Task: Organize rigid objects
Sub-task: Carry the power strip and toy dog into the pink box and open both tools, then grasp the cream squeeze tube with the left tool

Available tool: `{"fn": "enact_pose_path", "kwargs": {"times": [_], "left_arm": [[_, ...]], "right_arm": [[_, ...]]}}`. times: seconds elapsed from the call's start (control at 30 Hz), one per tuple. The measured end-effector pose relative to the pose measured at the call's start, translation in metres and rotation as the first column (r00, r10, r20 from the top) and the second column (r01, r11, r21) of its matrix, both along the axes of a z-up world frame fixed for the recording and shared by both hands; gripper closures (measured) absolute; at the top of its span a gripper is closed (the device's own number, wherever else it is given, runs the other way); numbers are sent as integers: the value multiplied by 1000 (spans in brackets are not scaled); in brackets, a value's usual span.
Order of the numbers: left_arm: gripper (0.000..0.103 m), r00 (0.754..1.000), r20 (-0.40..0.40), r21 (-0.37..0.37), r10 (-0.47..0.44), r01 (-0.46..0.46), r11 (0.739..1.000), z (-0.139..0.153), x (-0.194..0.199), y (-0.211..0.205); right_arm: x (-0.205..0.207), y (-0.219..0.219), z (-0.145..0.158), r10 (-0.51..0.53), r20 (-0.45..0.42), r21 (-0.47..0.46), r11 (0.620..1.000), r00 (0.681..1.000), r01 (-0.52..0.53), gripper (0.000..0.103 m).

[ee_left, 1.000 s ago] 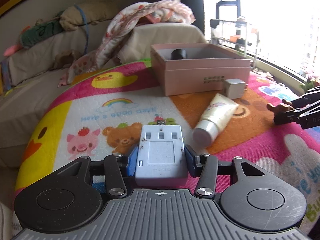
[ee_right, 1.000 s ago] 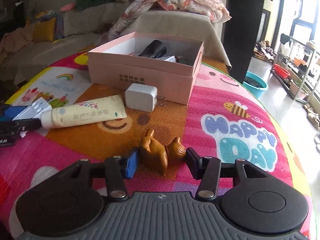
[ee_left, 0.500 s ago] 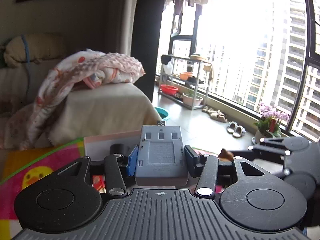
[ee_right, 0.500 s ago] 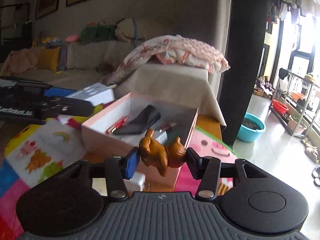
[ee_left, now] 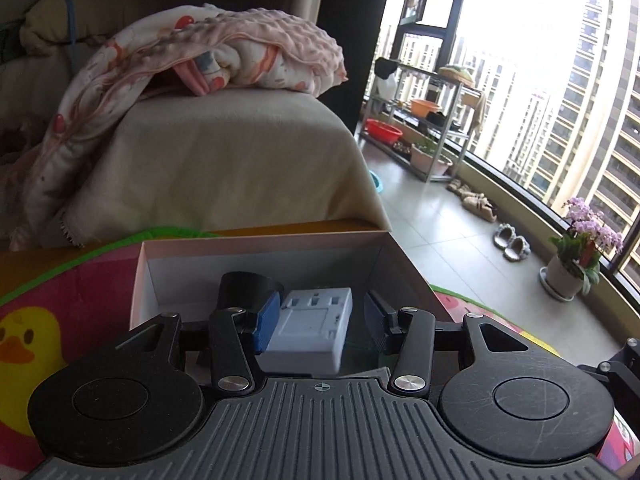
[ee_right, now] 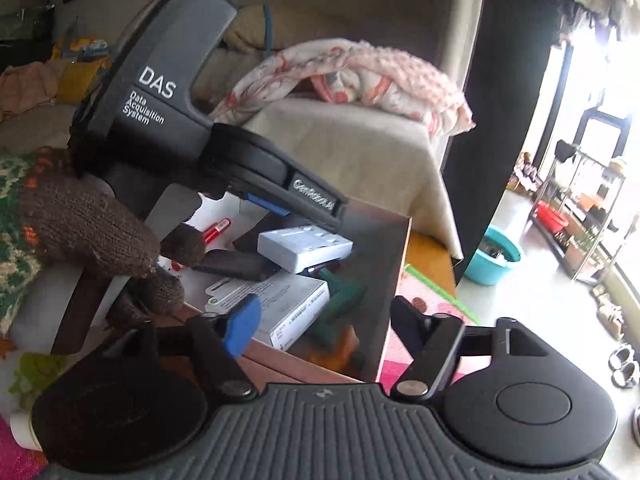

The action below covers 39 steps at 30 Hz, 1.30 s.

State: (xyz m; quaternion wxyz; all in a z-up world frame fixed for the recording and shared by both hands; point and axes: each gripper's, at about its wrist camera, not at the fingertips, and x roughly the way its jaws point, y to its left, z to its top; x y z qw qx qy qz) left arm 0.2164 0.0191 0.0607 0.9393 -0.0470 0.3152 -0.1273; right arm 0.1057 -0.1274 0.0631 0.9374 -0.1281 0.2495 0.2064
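Pink box (ee_left: 138, 280) walls hem white adapter (ee_left: 310, 330); tongs (ee_left: 320, 324) apart.

Right claw (ee_right: 320, 322) jaws just opened, empty, above pink box (ee_right: 280, 364); brown figurine (ee_right: 340, 346) inside.

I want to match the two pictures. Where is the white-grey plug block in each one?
Left wrist view: the plug block sits low in the middle, between the left gripper's fingers, over the pink box.
Right wrist view: it lies left of middle, inside the box, under the left gripper.
Shared landmark: the pink bumpy blanket on the beige sofa arm behind the box.
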Motion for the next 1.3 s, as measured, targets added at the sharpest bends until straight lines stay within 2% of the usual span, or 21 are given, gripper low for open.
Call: {"fn": "enact_pose_path", "kwargs": {"times": [0.17, 0.27, 0.37, 0.47, 0.53, 0.6, 0.63, 0.73, 0.93, 1.0, 1.03, 1.07, 1.1, 1.17, 1.3], "left_arm": [[52, 998, 53, -32, -26, 28, 999, 17, -49, 3], [52, 993, 101, -79, -61, 69, 995, 21, -97, 13], [52, 985, 102, -95, -137, 146, 985, 14, -149, 22], [52, 978, 43, -39, -203, 204, 978, -5, -192, 22], [52, 980, -9, 57, -198, 198, 979, -20, -208, 18], [52, 985, -42, 151, -169, 173, 973, -32, -217, 16], [52, 985, -54, 172, -163, 170, 970, -37, -217, 15], [51, 984, -84, 173, -160, 172, 970, -49, -215, 14], [51, 990, -40, 177, -133, 138, 975, -54, -214, 6], [51, 989, -22, 205, -143, 144, 968, -56, -219, 4], [55, 989, -18, 211, -149, 150, 966, -56, -223, 4], [60, 988, -22, 199, -155, 157, 967, -55, -227, 7], [70, 988, -22, 184, -151, 152, 971, -55, -230, 11], [71, 994, -20, 160, -105, 107, 981, -54, -236, 21], [71, 999, -3, 121, 45, -44, 992, -55, -247, 46]], "right_arm": [[-33, -15, 0, 50, -10, 45, 998, 999, -49, 21], [-52, -20, -10, 68, -33, 23, 997, 997, -67, 21], [-70, -31, -28, 56, -78, 14, 998, 995, -55, 21], [-82, -42, -43, 30, -124, 15, 999, 992, -28, 21], [-87, -50, -50, 5, -164, 45, 999, 987, 2, 21], [-83, -56, -55, -20, -213, 81, 996, 977, 38, 20], [-81, -58, -55, -29, -224, 95, 994, 974, 52, 19], [-80, -59, -57, -63, -232, 96, 992, 971, 87, 16], [-77, -58, -59, -61, -231, 91, 992, 971, 84, 14], [-75, -57, -59, -54, -236, 89, 993, 970, 77, 12], [-74, -56, -59, -50, -240, 88, 993, 970, 73, 10], [-74, -55, -59, -43, -246, 84, 994, 968, 65, 6], [-71, -53, -60, -26, -261, 84, 995, 965, 50, 0], [-69, -53, -60, -19, -272, 86, 995, 962, 44, 0], [-67, -51, -59, -25, -290, 73, 996, 957, 48, 0]]}}
